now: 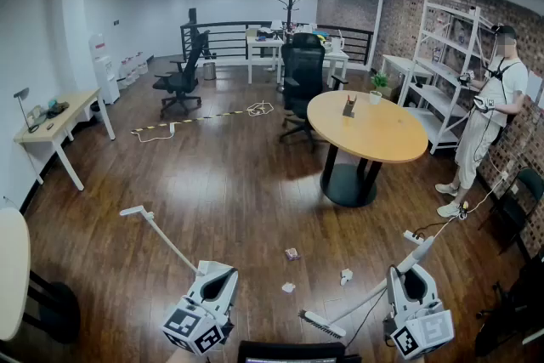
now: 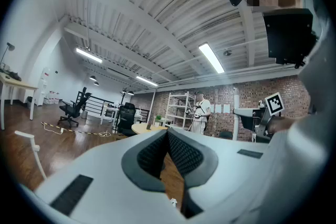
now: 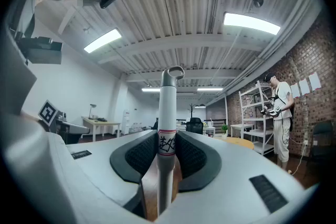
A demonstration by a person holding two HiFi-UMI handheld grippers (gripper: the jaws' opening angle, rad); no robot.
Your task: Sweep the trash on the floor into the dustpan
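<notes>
The sweep looks set up but not begun. The right gripper (image 1: 413, 283), at the lower right of the head view, is clamped on the broom (image 3: 167, 113): its gripper view shows the grey handle upright between the two pads, a red-edged label at the grip line and a hook loop on top. The broom head (image 1: 321, 323) sits low at bottom centre, just short of the trash.

Three small scraps (image 1: 291, 254) (image 1: 346, 275) (image 1: 288, 287) lie near one another on the wooden floor (image 1: 221, 183), between the two grippers.

The left gripper (image 1: 219, 276), at the lower left, has its jaws drawn together at the tips, and nothing shows between them. A long white handle (image 1: 161, 238) slants away up and left beside it, probably the dustpan's, though the pan itself is not visible.

Next, I judge, the left gripper must open and take that handle, and set the pan beside the scraps. The broom head must then pass behind them and draw them in.
</notes>
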